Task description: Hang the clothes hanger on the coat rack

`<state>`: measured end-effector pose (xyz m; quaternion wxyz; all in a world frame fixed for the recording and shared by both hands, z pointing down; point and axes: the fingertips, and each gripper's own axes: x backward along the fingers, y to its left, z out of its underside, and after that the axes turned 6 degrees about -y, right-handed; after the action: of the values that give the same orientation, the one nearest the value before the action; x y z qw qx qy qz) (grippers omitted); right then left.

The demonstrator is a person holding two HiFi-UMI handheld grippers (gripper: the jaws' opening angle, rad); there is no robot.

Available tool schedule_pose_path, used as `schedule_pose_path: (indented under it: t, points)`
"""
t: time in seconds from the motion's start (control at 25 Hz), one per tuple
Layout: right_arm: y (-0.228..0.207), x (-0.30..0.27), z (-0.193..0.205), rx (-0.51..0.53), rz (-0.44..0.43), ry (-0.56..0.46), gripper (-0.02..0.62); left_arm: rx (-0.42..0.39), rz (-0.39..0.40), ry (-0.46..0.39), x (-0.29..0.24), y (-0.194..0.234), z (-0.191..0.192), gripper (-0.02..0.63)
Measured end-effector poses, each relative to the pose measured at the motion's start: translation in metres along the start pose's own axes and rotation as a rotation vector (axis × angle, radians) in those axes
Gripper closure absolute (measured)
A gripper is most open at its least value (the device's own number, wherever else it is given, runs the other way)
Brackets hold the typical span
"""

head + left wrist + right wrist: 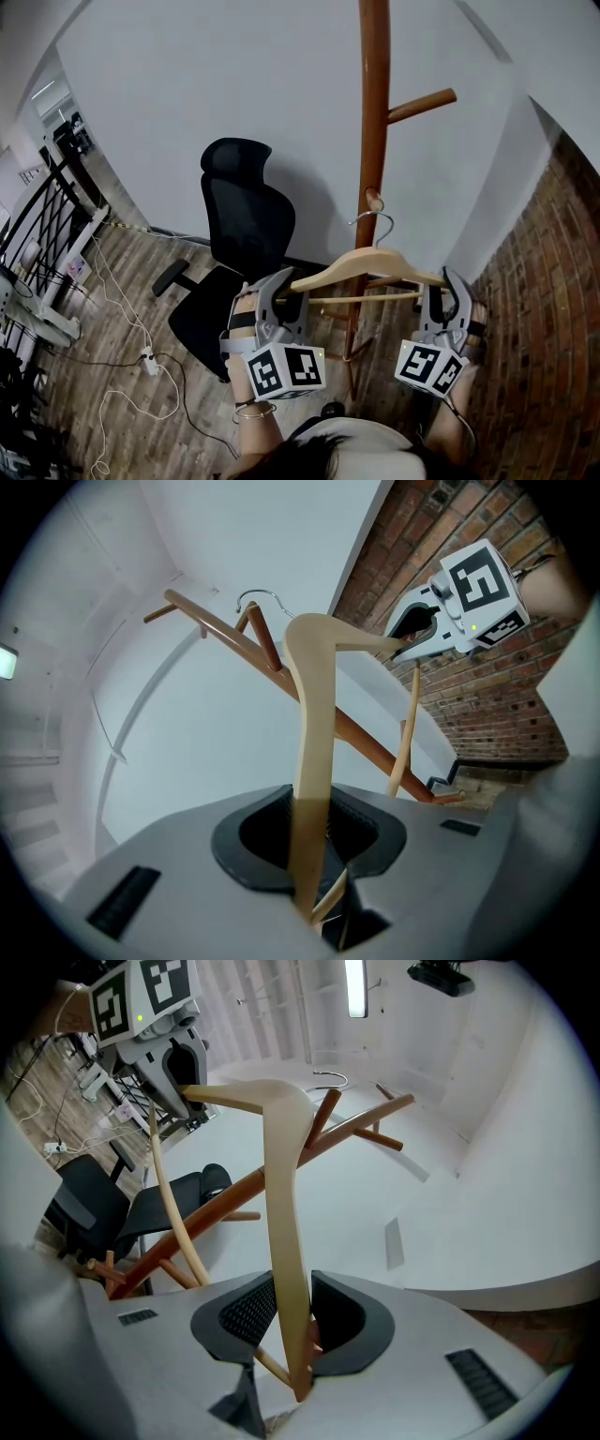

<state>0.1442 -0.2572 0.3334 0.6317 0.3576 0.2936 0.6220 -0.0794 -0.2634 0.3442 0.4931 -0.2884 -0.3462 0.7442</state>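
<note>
**A:** Where's the clothes hanger (361,265) right now?

**B:** In the air, roughly level, close in front of the coat rack (373,112). Its wire hook (376,225) stands just below a short peg (375,200); it looks not yet over it.

**A:** And the grip?

**B:** The left gripper (314,855) is clamped on the hanger's left arm near the tip. The right gripper (291,1321) is clamped on the right arm the same way, with the wood running up between its jaws.

**A:** How will it handle?

**B:** Light and stiff, I'd judge, so it won't sag between the two holds. The smooth wood could pivot in the jaws, though. The arm ends are the places to hold it (not the lower bar (361,298), which looks thin). That leaves the hook free to go over the peg.
</note>
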Motion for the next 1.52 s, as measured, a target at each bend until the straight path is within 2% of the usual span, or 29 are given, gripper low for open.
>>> schedule_pose_path:
  t: [0.6, 1.52]
  points:
    - [-0.006, -0.017, 0.001, 0.003, 0.001, 0.027, 0.471, 0.012, 0.027, -0.009, -0.021, 0.008, 0.000, 0.512]
    - [0.021, -0.044, 0.023, 0.013, -0.034, 0.080, 0.469, 0.032, 0.089, 0.021, -0.055, -0.013, 0.027, 0.512]
